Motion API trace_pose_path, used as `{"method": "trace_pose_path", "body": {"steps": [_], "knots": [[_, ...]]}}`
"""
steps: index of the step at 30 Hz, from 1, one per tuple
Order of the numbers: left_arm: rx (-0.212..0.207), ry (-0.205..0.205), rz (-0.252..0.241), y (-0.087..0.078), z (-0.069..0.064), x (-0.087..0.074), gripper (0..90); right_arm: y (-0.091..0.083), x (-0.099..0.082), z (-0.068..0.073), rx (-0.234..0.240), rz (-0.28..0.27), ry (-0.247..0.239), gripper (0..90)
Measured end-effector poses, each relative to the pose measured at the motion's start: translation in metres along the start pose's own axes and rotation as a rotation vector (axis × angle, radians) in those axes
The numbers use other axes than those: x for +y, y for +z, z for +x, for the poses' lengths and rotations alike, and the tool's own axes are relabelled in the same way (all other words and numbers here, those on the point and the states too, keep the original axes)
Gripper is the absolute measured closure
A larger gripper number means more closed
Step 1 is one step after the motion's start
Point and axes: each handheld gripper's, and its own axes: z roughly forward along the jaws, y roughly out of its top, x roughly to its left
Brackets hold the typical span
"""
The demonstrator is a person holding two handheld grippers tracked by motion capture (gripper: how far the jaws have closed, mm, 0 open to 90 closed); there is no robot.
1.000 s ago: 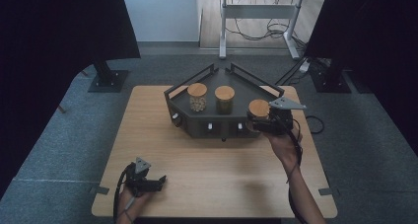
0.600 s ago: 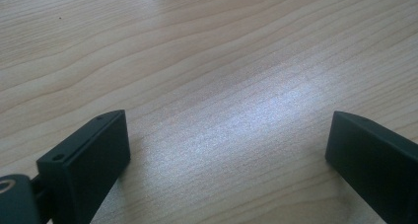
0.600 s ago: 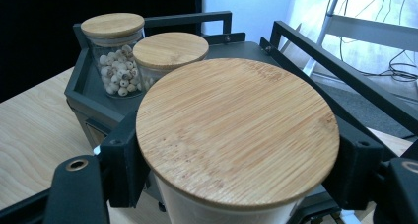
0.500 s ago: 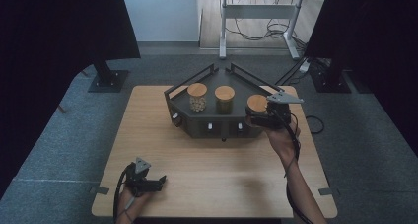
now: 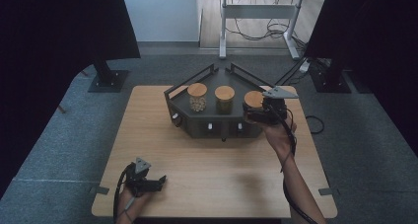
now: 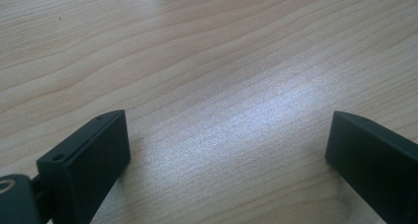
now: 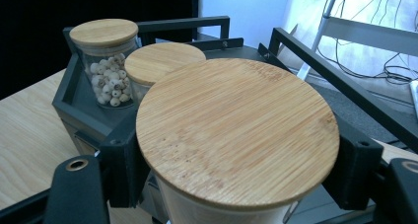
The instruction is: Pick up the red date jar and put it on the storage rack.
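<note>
One jar stays pinched by right gripper fingers (left gripper spread, idle).

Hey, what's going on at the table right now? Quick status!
Right gripper clamped on the right-hand jar at the dark rack. Left gripper open, idle over bare table. Two more jars crowd close beside it.

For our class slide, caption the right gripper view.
Right gripper clamps a jar at the rack.
</note>
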Motion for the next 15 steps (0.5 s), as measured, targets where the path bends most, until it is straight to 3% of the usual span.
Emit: {"method": "trace_pose_path", "body": {"steps": [15], "knots": [[0.000, 0.000, 0.000, 0.000, 0.000, 0.000, 2.8, 0.013, 0.006, -0.007, -0.027, 0.003, 0.013, 24.9]]}}
